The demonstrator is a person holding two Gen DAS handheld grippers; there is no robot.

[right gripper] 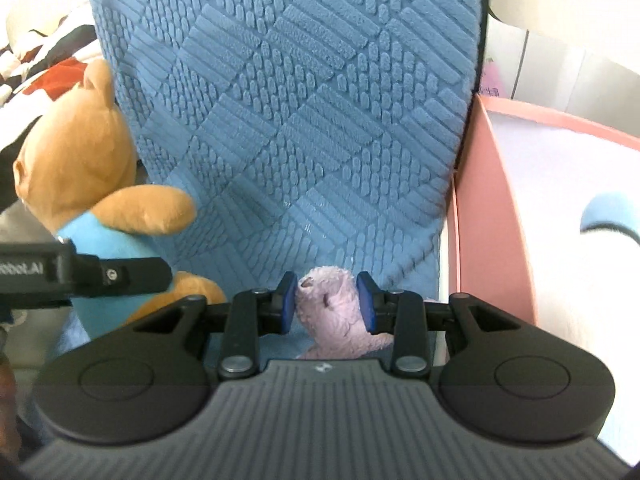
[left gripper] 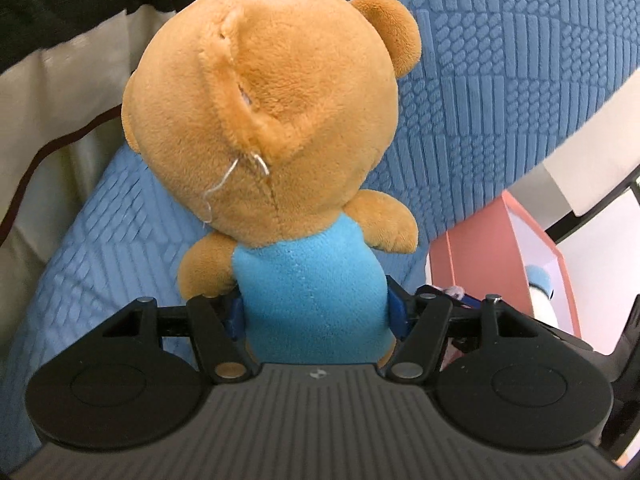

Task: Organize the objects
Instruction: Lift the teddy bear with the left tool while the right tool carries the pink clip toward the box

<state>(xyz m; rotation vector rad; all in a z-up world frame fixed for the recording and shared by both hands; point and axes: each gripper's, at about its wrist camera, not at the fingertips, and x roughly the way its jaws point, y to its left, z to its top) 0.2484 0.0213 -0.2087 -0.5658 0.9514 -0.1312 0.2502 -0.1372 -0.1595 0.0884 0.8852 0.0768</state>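
Note:
A brown teddy bear in a light blue shirt (left gripper: 280,128) fills the left wrist view, seen from behind. My left gripper (left gripper: 316,314) is shut on its blue body, one blue pad on each side. The bear also shows at the left of the right wrist view (right gripper: 80,152), with the left gripper's black finger (right gripper: 120,274) across it. My right gripper (right gripper: 327,304) is shut on a small pale purple plush toy (right gripper: 332,304), held in front of a blue textured cushion (right gripper: 300,120).
The blue cushion (left gripper: 500,80) stands upright behind the bear. A pink box (right gripper: 476,220) stands to the right and holds a white and light blue plush (right gripper: 592,272). A beige curtain (left gripper: 60,120) hangs at the left. Patterned fabric (right gripper: 40,64) lies at the far left.

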